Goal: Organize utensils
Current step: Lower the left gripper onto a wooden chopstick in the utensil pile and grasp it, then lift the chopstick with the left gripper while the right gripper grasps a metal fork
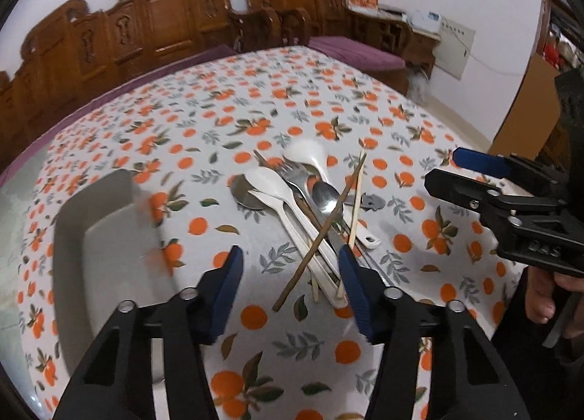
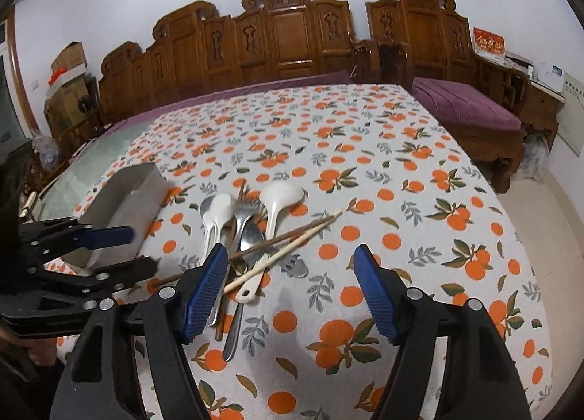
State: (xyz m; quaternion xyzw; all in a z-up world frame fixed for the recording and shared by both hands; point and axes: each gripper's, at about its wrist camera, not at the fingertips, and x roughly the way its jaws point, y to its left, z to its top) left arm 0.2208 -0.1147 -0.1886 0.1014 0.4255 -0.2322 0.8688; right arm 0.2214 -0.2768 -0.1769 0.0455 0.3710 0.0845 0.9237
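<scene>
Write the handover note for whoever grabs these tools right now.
Left tool: open, empty, hanging low over the near ends of the utensil pile.
Right tool: open, empty, low by the pile's handles.
Pile: white spoons, metal spoons, a fork and chopsticks, all crossed on the tablecloth.
Tray: beside the pile, on the left tool's side; no utensil visible in it.
Done: nothing sorted yet.
Left: pick out each utensil and arrange it, probably in the tray.
</scene>
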